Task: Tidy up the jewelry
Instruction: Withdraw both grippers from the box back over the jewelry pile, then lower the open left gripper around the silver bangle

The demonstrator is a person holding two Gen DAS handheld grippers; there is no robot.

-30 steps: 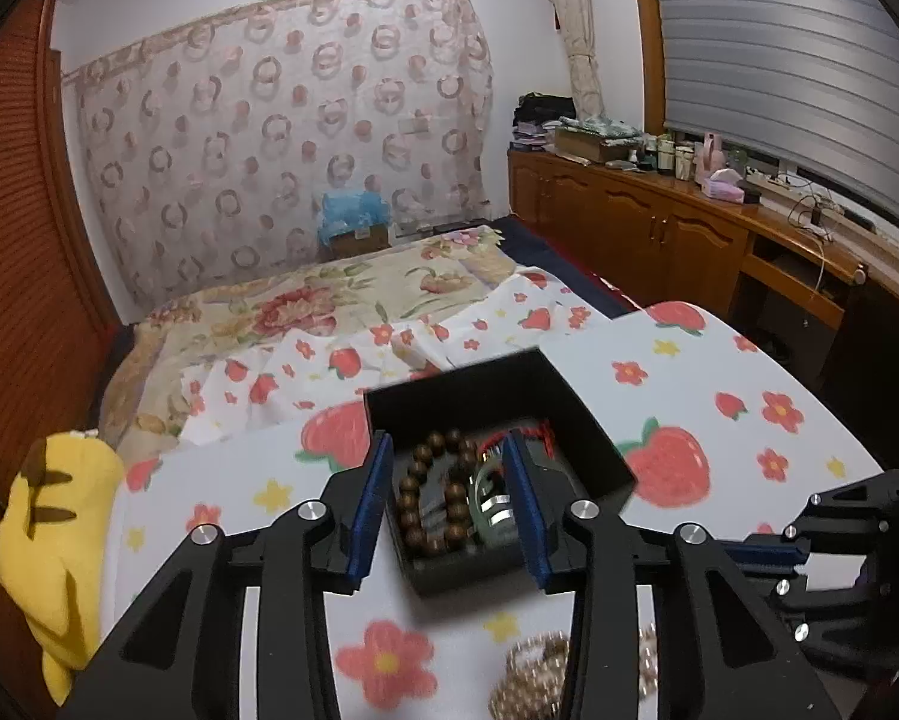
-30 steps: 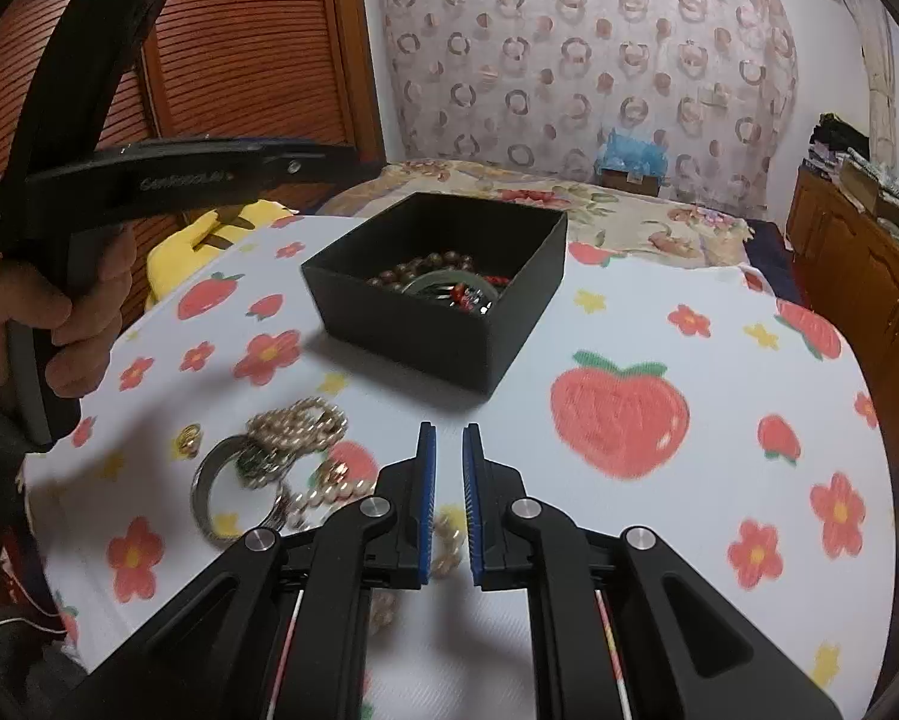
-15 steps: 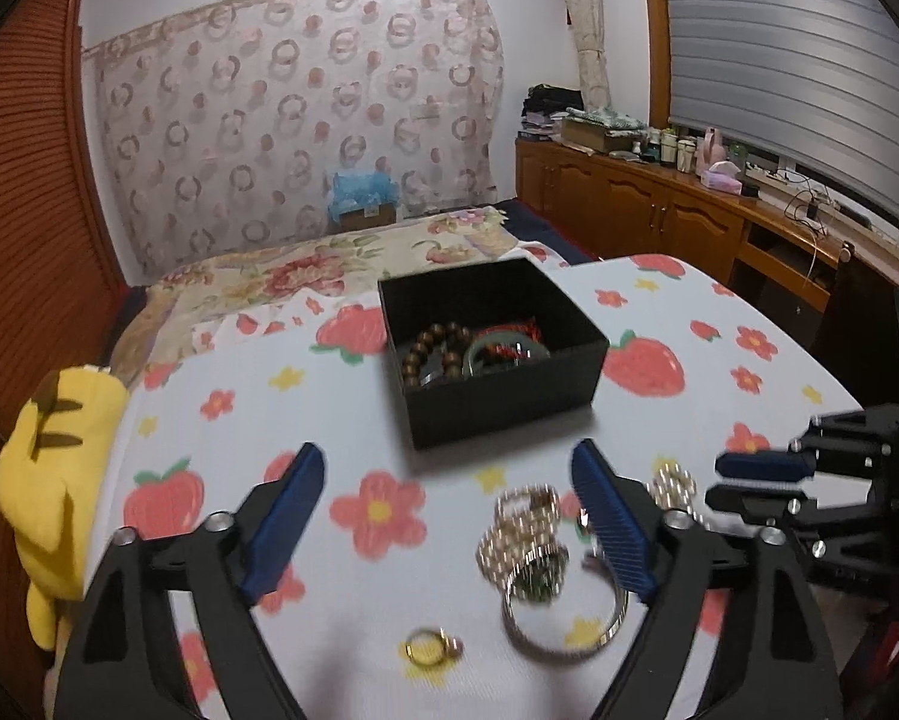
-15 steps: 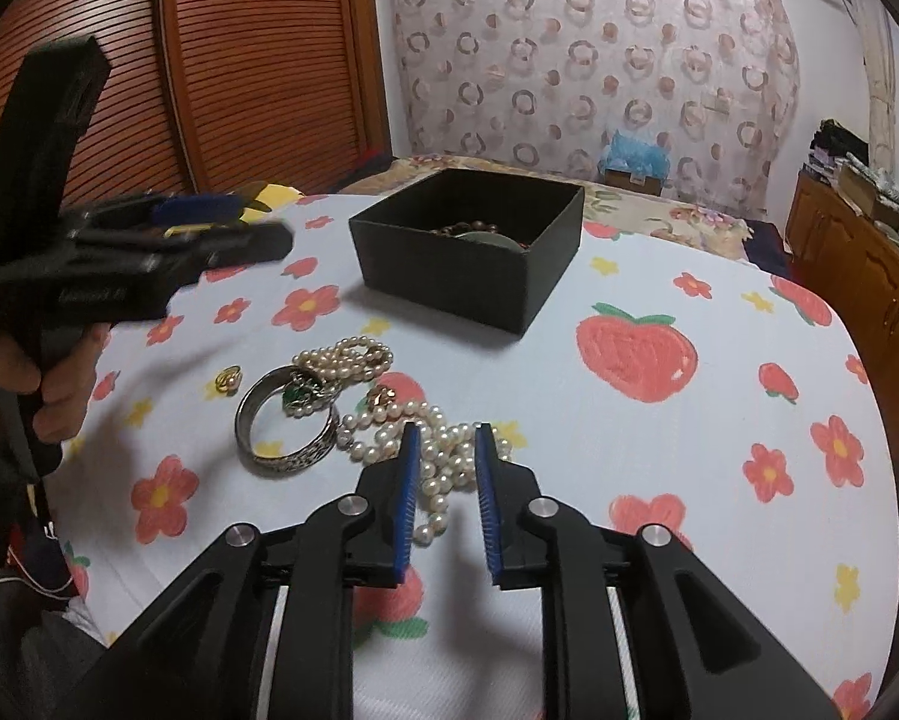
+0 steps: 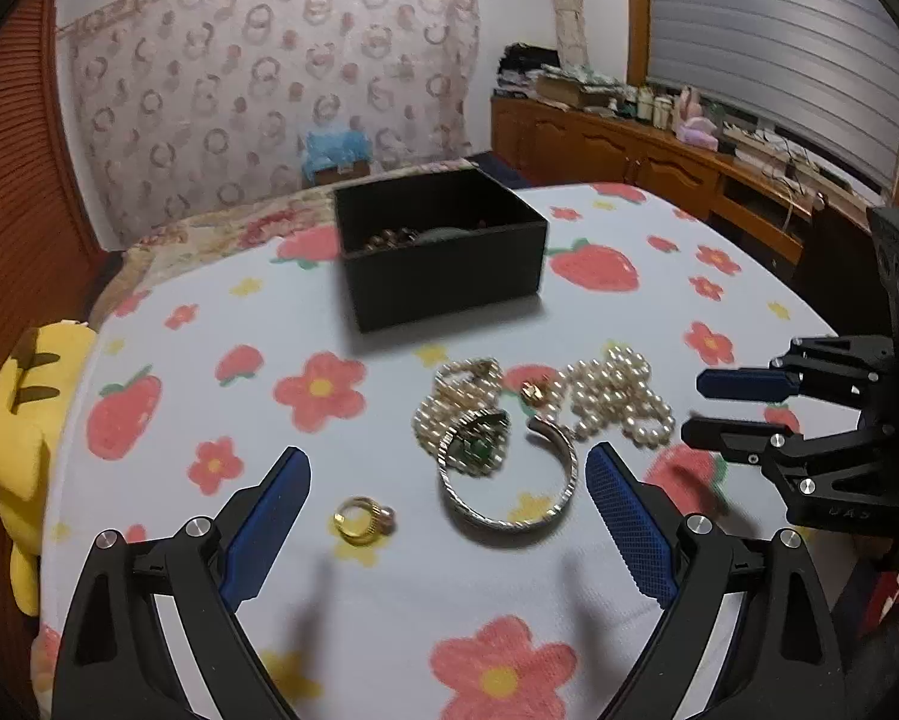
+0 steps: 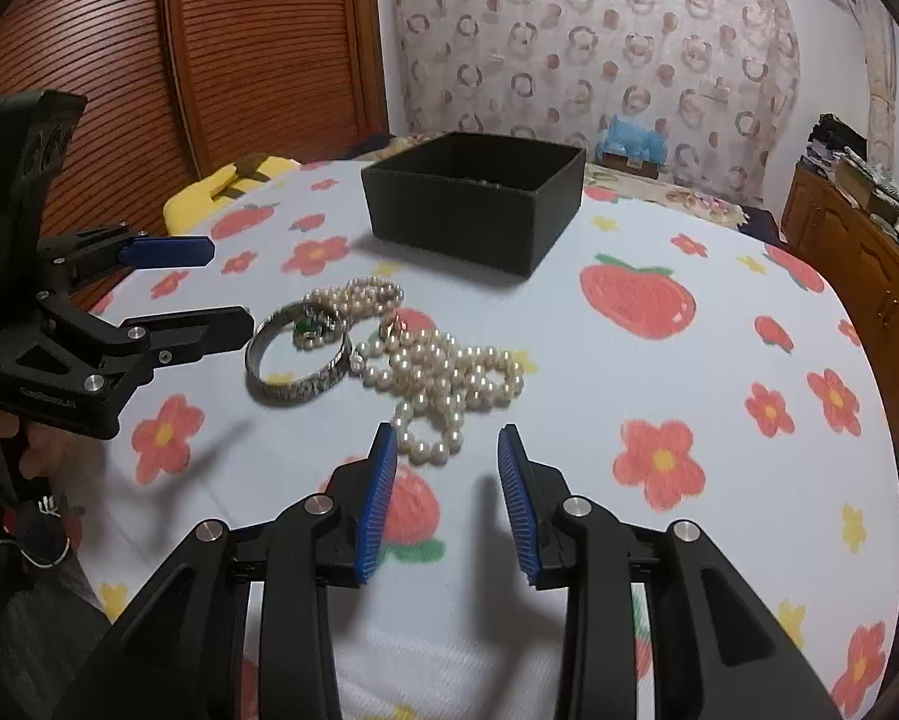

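Note:
A black open box [image 5: 443,252] [image 6: 479,198] with brown beads and a green bangle inside stands on the strawberry-print cloth. Near it lie a silver bangle [image 5: 512,480] [image 6: 296,363], a green-stone piece [image 5: 476,438], a beige pearl bracelet [image 5: 455,396], a white pearl necklace [image 5: 620,399] [image 6: 443,378] and a gold ring [image 5: 362,519]. My left gripper [image 5: 446,534] is wide open and empty, just short of the bangle. My right gripper [image 6: 447,492] is open and empty, just short of the pearl necklace; it shows at the right of the left wrist view [image 5: 701,408].
A yellow plush toy [image 5: 23,420] lies at the cloth's left edge. A bed with floral bedding lies behind the box. Wooden cabinets [image 5: 629,156] with clutter line the right wall under the window. A wooden slatted door [image 6: 257,48] is on the left.
My left gripper has pulled back from the box to the loose jewelry and opened wide. My right gripper has opened from nearly shut and moved toward the pearl necklace.

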